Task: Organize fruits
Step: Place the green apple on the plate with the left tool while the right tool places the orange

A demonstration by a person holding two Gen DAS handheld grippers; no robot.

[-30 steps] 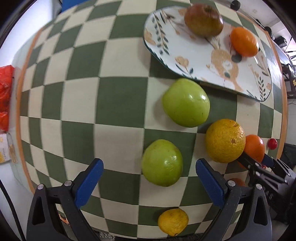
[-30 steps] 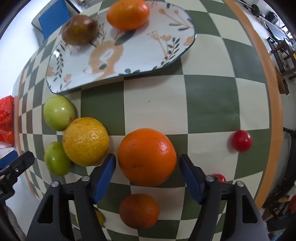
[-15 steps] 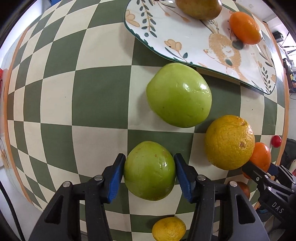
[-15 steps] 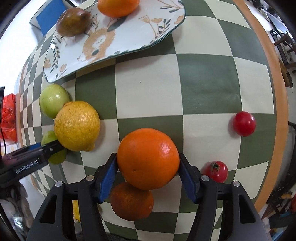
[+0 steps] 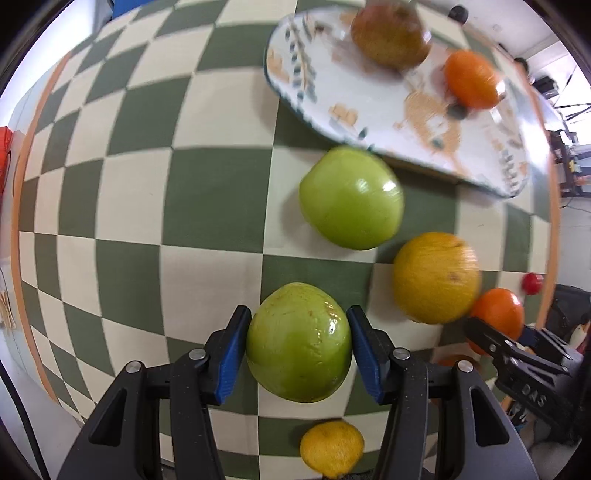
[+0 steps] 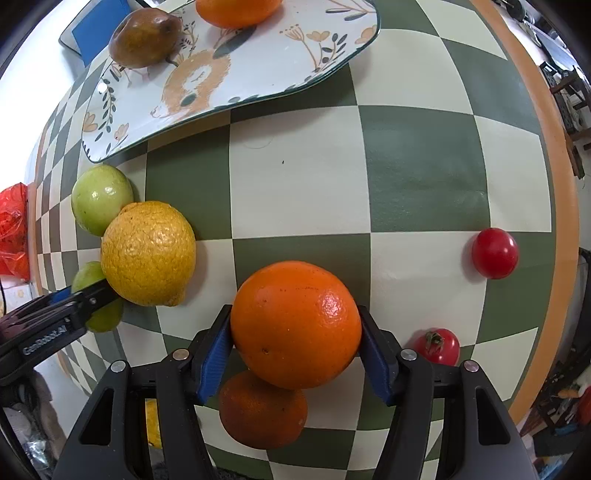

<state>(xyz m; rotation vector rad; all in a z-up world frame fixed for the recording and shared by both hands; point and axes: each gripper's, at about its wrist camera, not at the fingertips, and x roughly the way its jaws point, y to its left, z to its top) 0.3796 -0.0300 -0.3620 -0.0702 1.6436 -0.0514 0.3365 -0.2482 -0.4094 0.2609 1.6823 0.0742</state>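
My left gripper point(image 5: 298, 345) is shut on a green apple point(image 5: 299, 341), held just above the checked cloth. My right gripper point(image 6: 295, 345) is shut on a big orange point(image 6: 295, 325). A patterned plate point(image 6: 258, 77) lies at the back with a brown pear point(image 6: 146, 37) and an orange point(image 6: 236, 11) on it; it also shows in the left wrist view point(image 5: 332, 96). A second green apple point(image 5: 351, 197) and a yellow orange point(image 5: 436, 277) lie in front of the plate. The left gripper point(image 6: 55, 317) shows at the right wrist view's left edge.
A small dark orange point(image 6: 262, 410) lies under my right gripper. A small yellow citrus point(image 5: 330, 446) lies under my left one. Two red tomatoes point(image 6: 495, 253) point(image 6: 437, 345) sit near the table's orange right rim point(image 6: 565, 221). A red bag point(image 6: 13, 232) is at the far left.
Both grippers have closed from open onto their fruit, the left on the green apple, the right on the big orange. The left view has since pulled back and is blurred.
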